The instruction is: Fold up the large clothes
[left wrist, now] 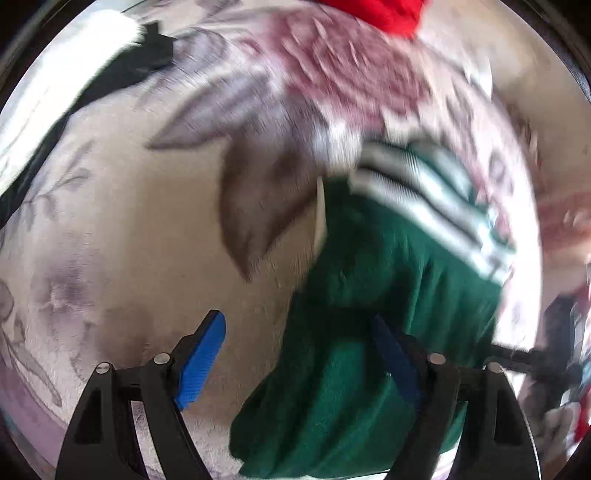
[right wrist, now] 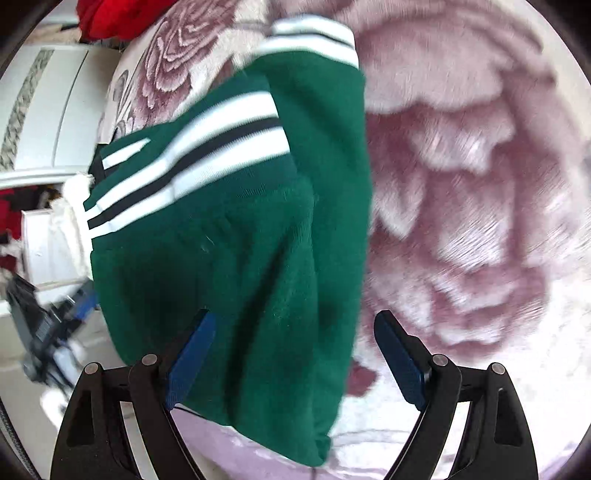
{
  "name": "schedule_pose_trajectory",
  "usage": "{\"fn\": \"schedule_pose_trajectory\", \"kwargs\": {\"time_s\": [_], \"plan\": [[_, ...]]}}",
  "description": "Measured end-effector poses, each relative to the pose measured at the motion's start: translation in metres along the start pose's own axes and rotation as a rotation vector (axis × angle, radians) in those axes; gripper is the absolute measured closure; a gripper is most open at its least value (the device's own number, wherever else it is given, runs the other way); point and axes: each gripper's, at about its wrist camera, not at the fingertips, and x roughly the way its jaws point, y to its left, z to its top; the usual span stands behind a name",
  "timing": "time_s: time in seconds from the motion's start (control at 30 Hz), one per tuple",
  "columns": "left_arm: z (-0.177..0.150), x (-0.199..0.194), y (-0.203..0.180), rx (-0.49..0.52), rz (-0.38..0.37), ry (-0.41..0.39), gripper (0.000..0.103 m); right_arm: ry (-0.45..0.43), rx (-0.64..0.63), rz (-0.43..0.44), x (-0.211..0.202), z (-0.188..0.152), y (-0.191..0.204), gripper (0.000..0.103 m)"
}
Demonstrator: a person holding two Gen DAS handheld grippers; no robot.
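Your left gripper (left wrist: 299, 356) points steeply down with its blue pads (left wrist: 201, 360) spread apart and clamping nothing. The green sweater (left wrist: 369, 295) lies partly in the gap, nearer the right-hand pad, but neither pad presses on it.

Your right gripper (right wrist: 295, 356) is likewise released. In its view the sweater fills the left part of the gap, and its edge falls between the two pads without either closing on it.

The sweater lies folded on a plush flowered blanket (right wrist: 461, 184), with its white and black striped bands (right wrist: 192, 147) at the end away from the grippers.

Beyond the sweater, a red cloth (left wrist: 376, 11) sits at the far edge of the blanket. White furniture (right wrist: 55, 110) stands to the left in the right wrist view. Both views are blurred.
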Motion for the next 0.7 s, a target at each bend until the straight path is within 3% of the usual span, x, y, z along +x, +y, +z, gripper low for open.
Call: {"fn": "schedule_pose_trajectory", "kwargs": {"time_s": [0.03, 0.07, 0.1, 0.2, 0.3, 0.4, 0.5, 0.6, 0.67, 0.7], "plan": [[-0.002, 0.003, -0.005, 0.024, -0.012, -0.019, 0.043, 0.000, -0.005, 0.010, 0.005, -0.004, 0.000, 0.042], [-0.001, 0.005, -0.010, 0.052, -0.049, -0.032, 0.087, -0.004, -0.012, 0.043, 0.009, -0.007, 0.000, 0.064], [0.001, 0.005, -0.017, 0.077, -0.024, -0.028, 0.091, -0.030, -0.004, 0.048, 0.007, -0.010, 0.002, 0.083], [0.013, -0.020, -0.028, 0.106, -0.067, -0.110, 0.096, -0.149, 0.040, 0.040, -0.018, -0.024, 0.005, 0.090], [0.038, -0.033, -0.034, 0.120, -0.113, -0.131, 0.097, -0.243, 0.119, 0.059, -0.048, -0.039, -0.003, 0.092], [0.066, -0.008, -0.039, 0.168, -0.031, -0.133, 0.101, -0.269, 0.188, 0.003, -0.048, -0.037, -0.022, 0.095], [0.084, 0.039, -0.017, 0.119, 0.006, 0.009, 0.101, -0.151, 0.225, 0.026, -0.017, -0.021, -0.046, 0.095], [0.067, 0.021, -0.006, 0.145, -0.037, -0.009, 0.098, -0.094, 0.188, 0.097, -0.015, -0.013, -0.057, 0.088], [0.048, 0.008, 0.003, 0.133, -0.059, -0.007, 0.096, -0.128, 0.152, 0.145, -0.025, -0.015, -0.067, 0.066], [0.039, 0.004, 0.007, 0.125, -0.063, -0.008, 0.096, -0.148, 0.138, 0.160, -0.030, -0.014, -0.072, 0.029]]}}
